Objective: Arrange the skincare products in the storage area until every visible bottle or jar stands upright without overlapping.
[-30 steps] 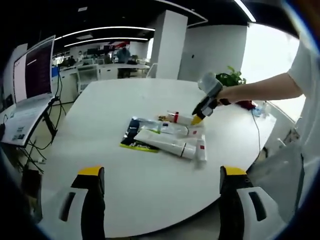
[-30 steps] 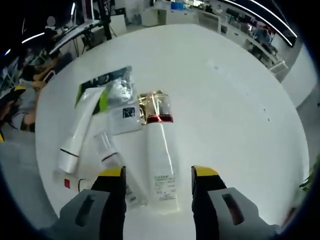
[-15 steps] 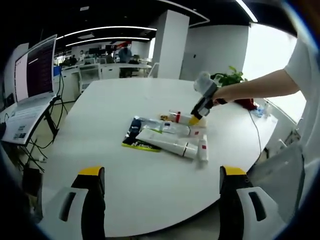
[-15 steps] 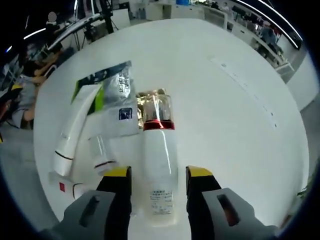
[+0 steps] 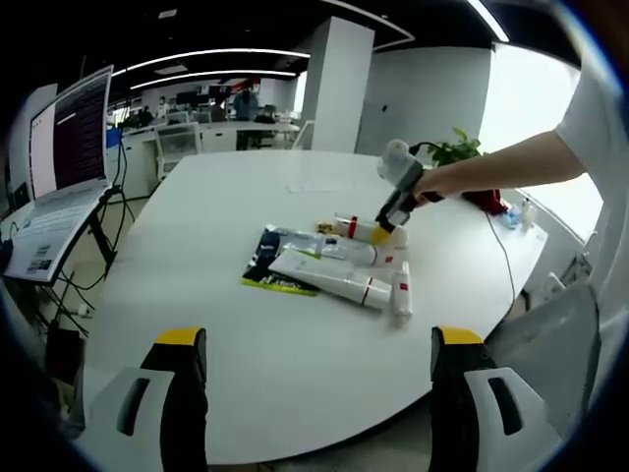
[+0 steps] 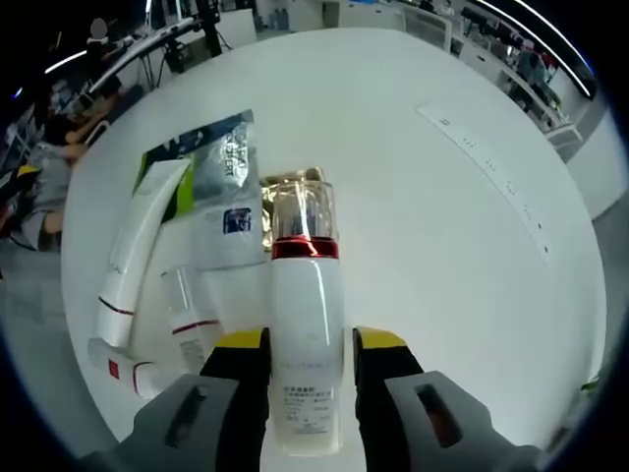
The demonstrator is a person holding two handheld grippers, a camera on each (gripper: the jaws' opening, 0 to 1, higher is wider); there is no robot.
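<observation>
Several skincare products lie flat in a heap on the round white table (image 5: 197,246). A white bottle (image 6: 307,324) with a red ring and clear cap lies between my right gripper's (image 6: 310,344) jaws, which press its sides; it is shut on the bottle. In the left gripper view the right gripper (image 5: 391,214) sits at the heap's far right, on that bottle (image 5: 356,230). Beside it lie a green-ended white tube (image 6: 138,236), a silver sachet (image 6: 226,187) and a small red-banded tube (image 6: 187,310). My left gripper (image 5: 319,339) hangs open at the near table edge, holding nothing.
A laptop (image 5: 59,157) on a stand is left of the table, and a plant (image 5: 454,152) is behind it. A person's arm (image 5: 511,172) reaches in from the right. A thin paper strip (image 6: 491,167) lies on the table beyond the heap.
The right gripper's jaws have drawn together onto the white bottle, and its camera has come closer to it. The left gripper has stayed put.
</observation>
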